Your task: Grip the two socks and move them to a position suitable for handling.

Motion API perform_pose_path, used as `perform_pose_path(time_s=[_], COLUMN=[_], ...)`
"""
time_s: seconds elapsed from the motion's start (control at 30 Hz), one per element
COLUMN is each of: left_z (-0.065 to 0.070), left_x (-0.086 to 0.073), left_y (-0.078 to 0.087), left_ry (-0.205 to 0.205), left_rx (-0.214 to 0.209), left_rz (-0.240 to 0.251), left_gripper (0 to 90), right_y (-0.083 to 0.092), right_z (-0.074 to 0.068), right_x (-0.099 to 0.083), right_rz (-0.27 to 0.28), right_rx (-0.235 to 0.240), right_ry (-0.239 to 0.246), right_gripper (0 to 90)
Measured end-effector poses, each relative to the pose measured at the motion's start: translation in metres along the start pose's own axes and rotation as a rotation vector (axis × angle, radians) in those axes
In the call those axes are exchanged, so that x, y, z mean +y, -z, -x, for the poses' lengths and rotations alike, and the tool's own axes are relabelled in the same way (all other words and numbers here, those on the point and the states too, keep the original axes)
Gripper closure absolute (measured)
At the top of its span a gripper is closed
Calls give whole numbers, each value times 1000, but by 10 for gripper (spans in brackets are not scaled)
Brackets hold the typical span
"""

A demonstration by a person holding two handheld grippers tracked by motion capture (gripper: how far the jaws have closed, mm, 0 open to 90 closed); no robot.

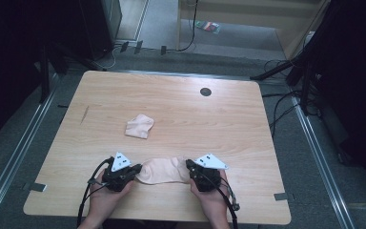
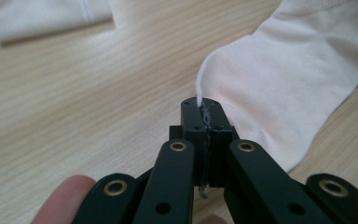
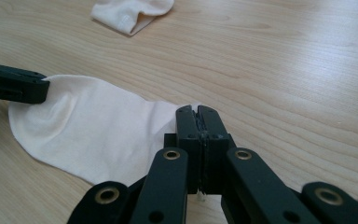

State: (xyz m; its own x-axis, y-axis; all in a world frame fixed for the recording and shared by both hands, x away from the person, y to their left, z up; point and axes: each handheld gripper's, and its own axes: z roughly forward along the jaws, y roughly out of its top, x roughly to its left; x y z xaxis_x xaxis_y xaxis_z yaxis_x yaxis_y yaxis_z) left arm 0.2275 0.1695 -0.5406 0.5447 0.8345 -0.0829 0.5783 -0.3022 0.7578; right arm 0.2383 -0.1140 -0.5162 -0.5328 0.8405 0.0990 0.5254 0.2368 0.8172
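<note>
Low centre of the high view: my left gripper point(image 1: 134, 172) and right gripper point(image 1: 189, 167) each clench an end of the pale sock point(image 1: 162, 171), limp, light cloth best pinched at its edges, a folded sock point(image 1: 139, 126) lying beyond

The folded sock point(image 2: 42, 16) is cut off by the top edge of the left gripper view.

Dim, dark-edged high view; bright, soft gripper views with blurred near tongs point(image 2: 204, 122).
</note>
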Motion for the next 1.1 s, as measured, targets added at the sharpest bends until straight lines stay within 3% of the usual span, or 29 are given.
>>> perform_pose_path(time_s=[0.23,0.5,0.8,0.93,0.97,1.0,1.03,1.07,1.1], left_z=[-4,-6,-11,-10,-11,-13,-13,-17,-19], left_x=[-1,-12,-13,-14,-14,-14,-14,-14,-14], left_y=[23,10,8,9,9,10,10,11,13], left_ry=[-2,22,20,14,17,42,42,79,96], left_rx=[-35,-35,-16,-32,-37,-29,-29,-46,-52], left_rz=[4,-40,-48,-35,-33,-18,-18,5,18], left_gripper=[900,900,900,900,889,813,720,692,663], right_y=[20,12,8,7,7,9,9,11,12], right_z=[-8,-11,0,2,2,3,3,7,9], right_x=[-3,-19,-24,-25,-25,-24,-24,-23,-22], right_rz=[12,-58,-109,-123,-119,-104,-104,-78,-66], right_rx=[2,-9,-49,-28,-4,-24,-24,-10,-3], right_ry=[-5,4,-22,-39,-50,-58,-58,-93,-103], right_gripper=[900,900,900,900,833,753,753,649,624])
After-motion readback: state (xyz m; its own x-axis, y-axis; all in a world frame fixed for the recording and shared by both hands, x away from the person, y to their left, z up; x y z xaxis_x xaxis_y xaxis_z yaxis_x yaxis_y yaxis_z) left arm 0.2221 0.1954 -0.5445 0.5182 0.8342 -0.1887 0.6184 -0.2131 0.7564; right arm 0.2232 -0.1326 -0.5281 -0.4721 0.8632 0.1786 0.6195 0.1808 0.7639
